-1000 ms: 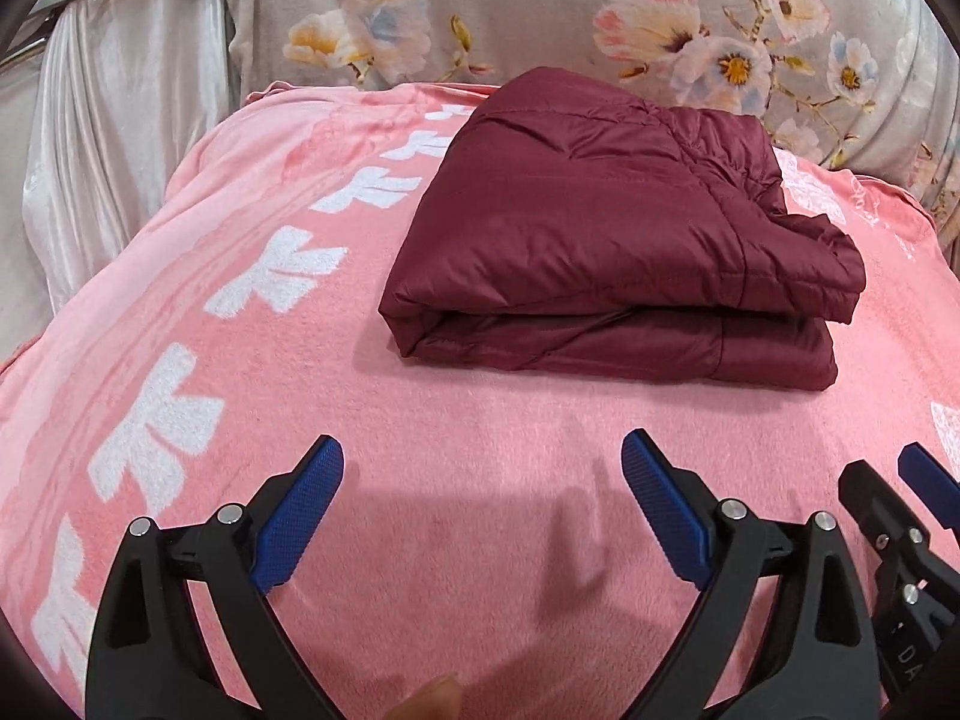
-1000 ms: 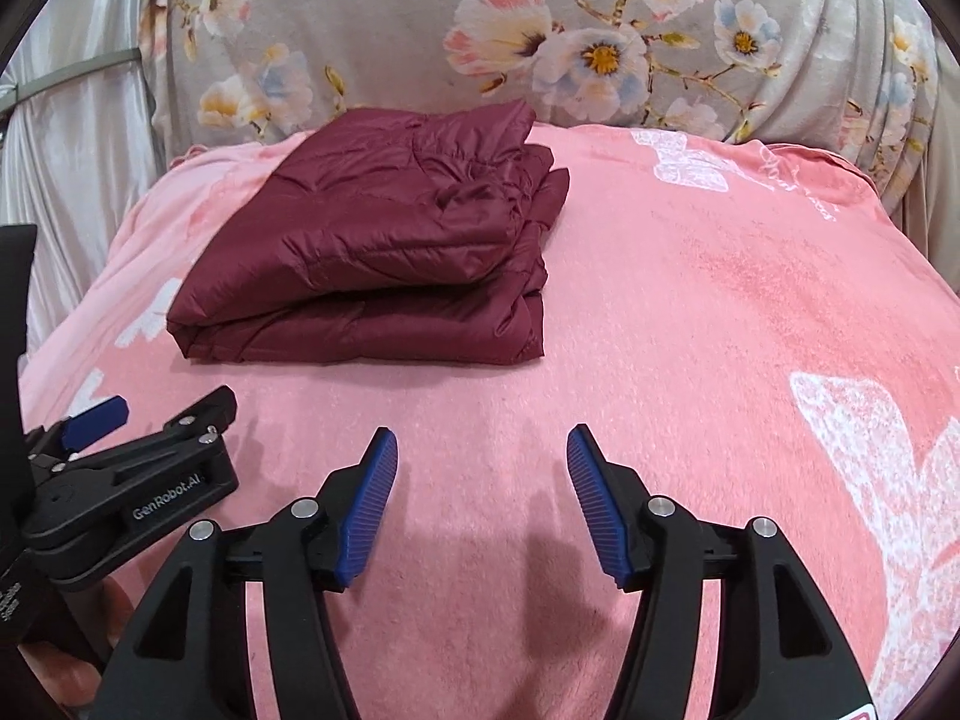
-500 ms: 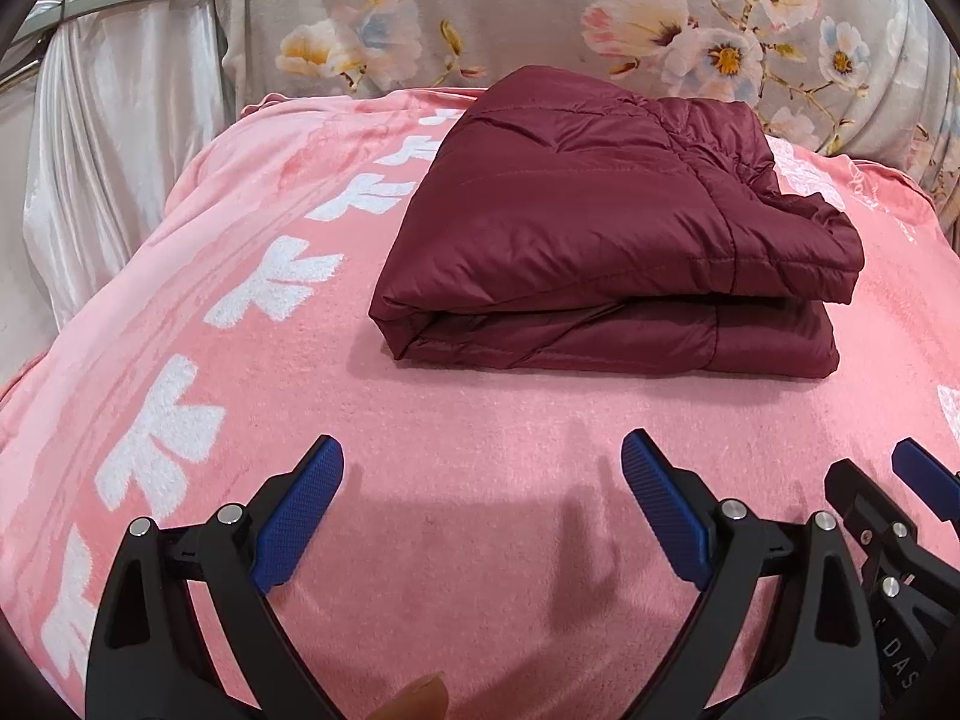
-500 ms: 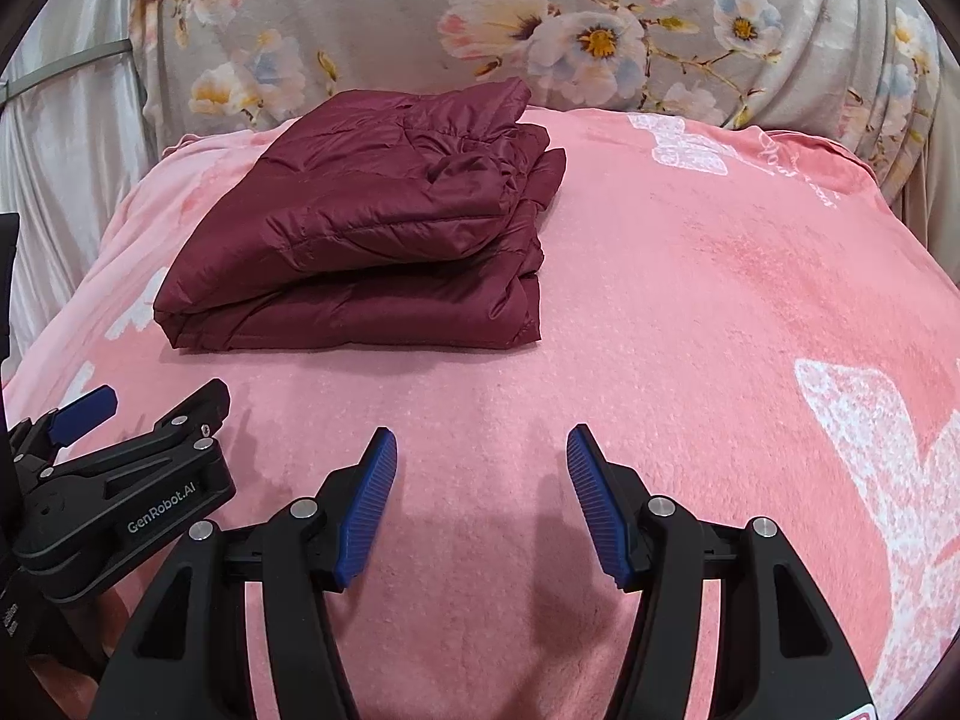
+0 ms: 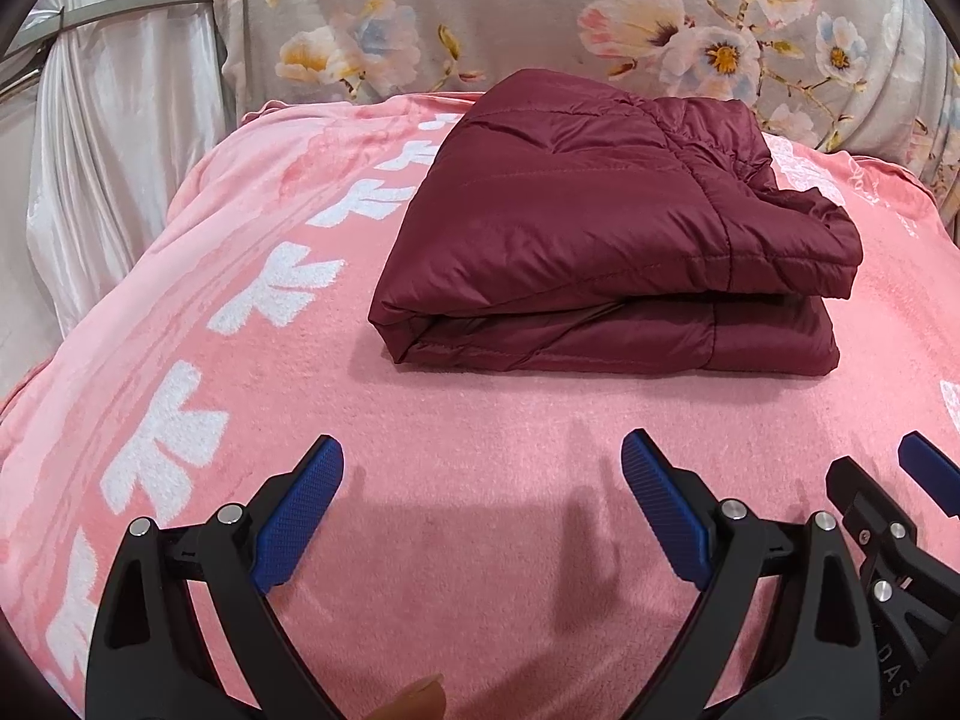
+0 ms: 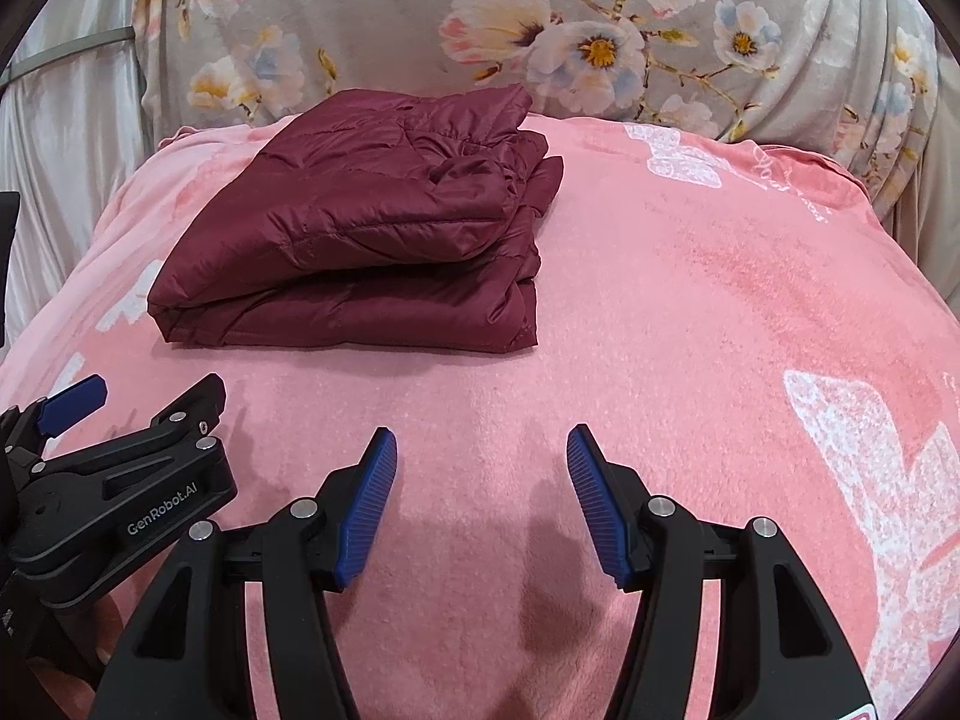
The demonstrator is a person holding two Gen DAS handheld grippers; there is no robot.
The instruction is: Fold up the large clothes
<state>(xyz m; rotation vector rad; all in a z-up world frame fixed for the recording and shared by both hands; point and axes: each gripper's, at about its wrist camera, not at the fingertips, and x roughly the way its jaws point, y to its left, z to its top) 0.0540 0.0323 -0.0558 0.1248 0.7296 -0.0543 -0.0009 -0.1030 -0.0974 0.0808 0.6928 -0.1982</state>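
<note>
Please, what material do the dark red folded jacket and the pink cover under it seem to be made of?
The jacket looks like thin, slightly glossy synthetic shell, probably nylon or polyester, with padding: stitched quilt lines and puffy folds show. The pink cover looks like soft fleece or plush: a matte, fuzzy nap with white printed shapes.

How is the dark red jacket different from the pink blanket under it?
The jacket is dark maroon and plain; the pink blanket has white patterns. The jacket looks shiny and quilted with stitched lines; the blanket looks fuzzy. The jacket is folded into a thick bundle; the blanket lies spread out flat beneath it and is much wider. Both are soft fabric, and neither is touched by the open left gripper or right gripper.
</note>
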